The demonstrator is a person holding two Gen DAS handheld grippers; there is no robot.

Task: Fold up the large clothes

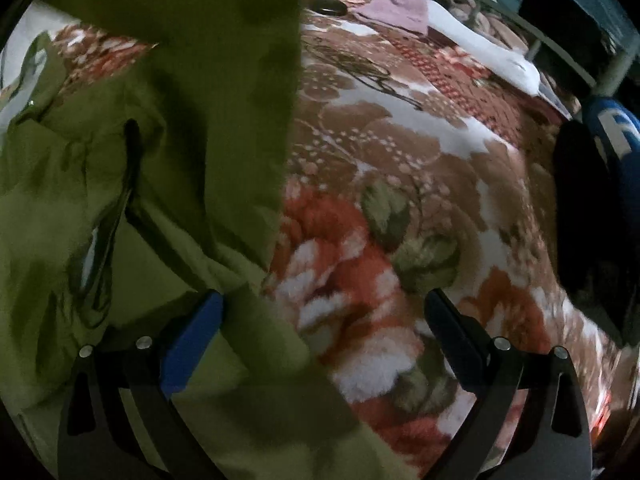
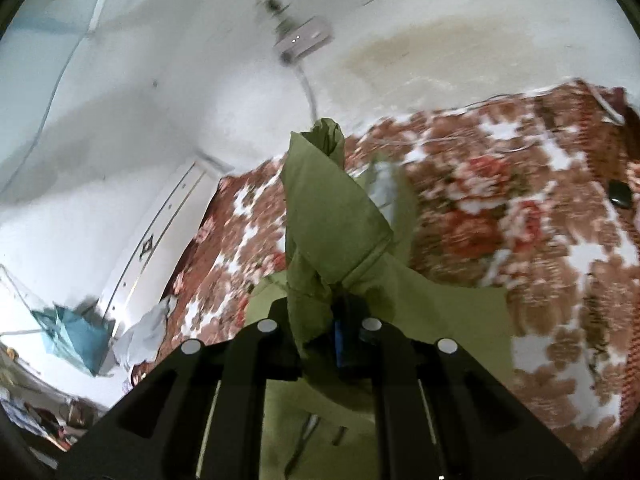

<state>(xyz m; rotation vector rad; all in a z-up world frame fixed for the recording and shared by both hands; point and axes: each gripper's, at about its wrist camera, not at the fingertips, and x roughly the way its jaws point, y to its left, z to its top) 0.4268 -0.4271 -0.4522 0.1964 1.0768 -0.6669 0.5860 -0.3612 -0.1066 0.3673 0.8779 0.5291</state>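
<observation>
An olive-green garment (image 1: pixel 120 200) lies crumpled on the floral blanket (image 1: pixel 400 200), filling the left half of the left wrist view; a dark drawstring (image 1: pixel 128 168) runs across it. My left gripper (image 1: pixel 324 308) stands open just above it, the blue-padded finger (image 1: pixel 192 344) over the cloth, the other finger (image 1: pixel 456 336) over the blanket; nothing sits between them. In the right wrist view my right gripper (image 2: pixel 334 320) is shut on a bunched part of the green garment (image 2: pixel 332 216), which sticks up past the fingertips and hangs below, lifted off the bed.
The bed's floral blanket (image 2: pixel 520 220) reaches a white wall (image 2: pixel 160 100) with a socket and cable (image 2: pixel 304 40). A pink cloth (image 1: pixel 400 4) and a white cloth (image 1: pixel 480 44) lie at the far side. A small dark object (image 2: pixel 619 194) rests on the blanket. A blue-and-black item (image 1: pixel 616 136) sits at the right.
</observation>
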